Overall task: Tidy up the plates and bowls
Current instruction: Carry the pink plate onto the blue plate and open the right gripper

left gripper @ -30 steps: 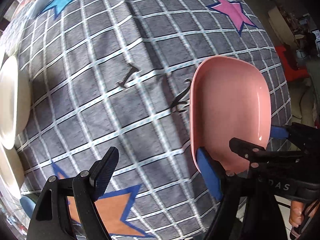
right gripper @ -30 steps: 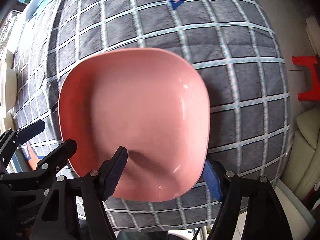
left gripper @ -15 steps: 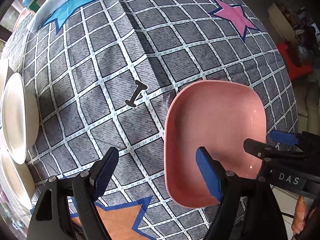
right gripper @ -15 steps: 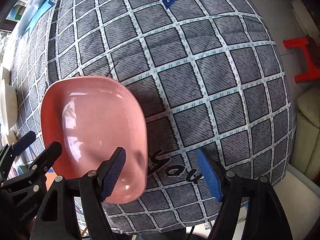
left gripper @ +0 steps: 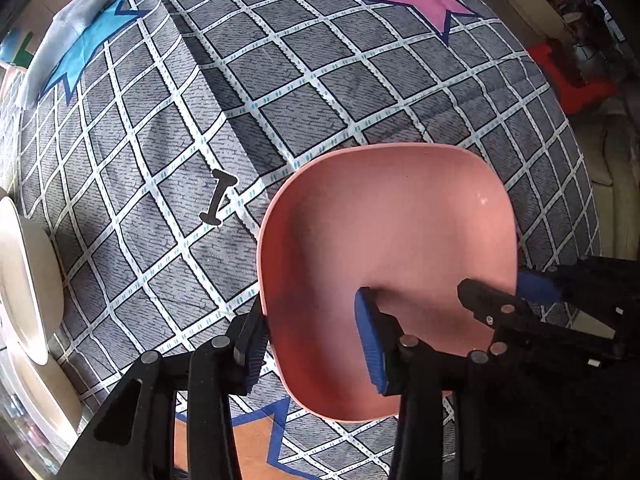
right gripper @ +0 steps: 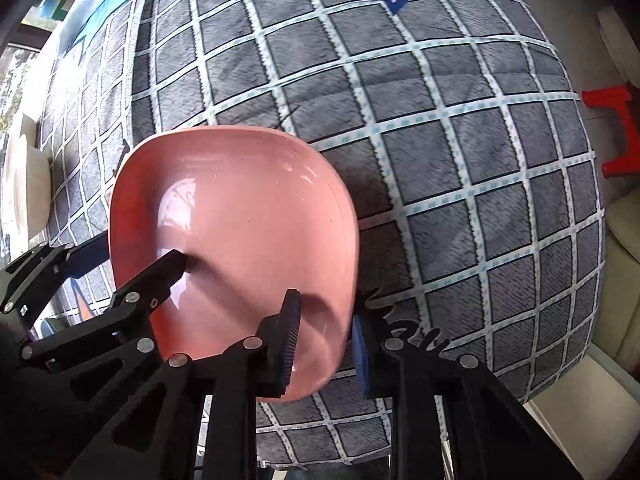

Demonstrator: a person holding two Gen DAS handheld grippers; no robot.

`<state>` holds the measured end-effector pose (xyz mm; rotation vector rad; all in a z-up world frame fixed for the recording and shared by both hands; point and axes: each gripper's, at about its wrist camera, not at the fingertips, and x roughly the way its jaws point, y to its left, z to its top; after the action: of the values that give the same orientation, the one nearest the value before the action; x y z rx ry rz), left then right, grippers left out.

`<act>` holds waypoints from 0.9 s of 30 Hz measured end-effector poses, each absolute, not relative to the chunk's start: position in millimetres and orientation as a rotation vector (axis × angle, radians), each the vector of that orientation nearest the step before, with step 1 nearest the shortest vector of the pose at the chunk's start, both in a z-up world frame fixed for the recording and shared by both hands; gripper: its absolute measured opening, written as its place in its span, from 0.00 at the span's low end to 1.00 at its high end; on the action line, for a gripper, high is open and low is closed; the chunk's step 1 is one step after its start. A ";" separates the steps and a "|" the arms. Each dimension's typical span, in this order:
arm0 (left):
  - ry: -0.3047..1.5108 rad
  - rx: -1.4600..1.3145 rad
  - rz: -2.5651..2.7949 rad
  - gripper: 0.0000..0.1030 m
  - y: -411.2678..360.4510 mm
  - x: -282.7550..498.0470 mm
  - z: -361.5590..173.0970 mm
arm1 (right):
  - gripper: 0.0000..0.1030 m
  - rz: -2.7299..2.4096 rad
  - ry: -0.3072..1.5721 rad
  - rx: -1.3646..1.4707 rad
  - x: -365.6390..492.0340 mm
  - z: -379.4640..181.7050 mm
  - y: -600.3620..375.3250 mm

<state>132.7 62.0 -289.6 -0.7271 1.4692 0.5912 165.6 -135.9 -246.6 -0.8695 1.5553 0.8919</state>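
Two grippers straddle opposite rims of one pink plate [left gripper: 384, 264], which lies on a checked cloth [left gripper: 248, 92] with coloured stars. The left gripper [left gripper: 312, 344] has one finger outside the plate's left rim and the other inside on the dished floor; its fingers have just been closing and now stand narrow across that wall. Whether the pads already press cannot be told for sure, though the outer pad sits against the rim. The right gripper [right gripper: 324, 344] does the same at the plate's right rim, one finger [right gripper: 290, 340] inside, the other just outside, narrowed to a pinch on the wall. Both point straight down.

Cream plates [left gripper: 28, 280] lie stacked near the cloth's left edge, well apart from the pink plate, and are the likely place to take it.

The step in hand looks like securing a two-sided hold before a lift. To do it well, both pairs of fingers should bite the rim evenly, low enough on the wall that the smooth, glossy surface cannot slip out. The lift should be level and together, since one side rising first would tilt the plate and lever it free. The soft cloth may drag at the underside.
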 end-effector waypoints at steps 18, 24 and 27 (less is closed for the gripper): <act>1.365 -0.881 0.766 0.43 26.3 26.1 -270.2 | 0.25 1.072 1.491 -0.976 62.9 -224.5 -134.8; 1.317 -0.906 0.822 0.42 15.4 -35.9 -252.1 | 0.25 1.134 1.462 -1.002 30.9 -204.5 -137.8; 1.297 -0.911 0.851 0.42 18.6 -60.6 -244.0 | 0.25 1.157 1.444 -1.021 4.9 -199.0 -127.6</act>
<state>-60.6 18.6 -244.0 -0.9106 1.2975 0.8506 4.9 -127.6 -198.9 -1.0206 1.4439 1.1574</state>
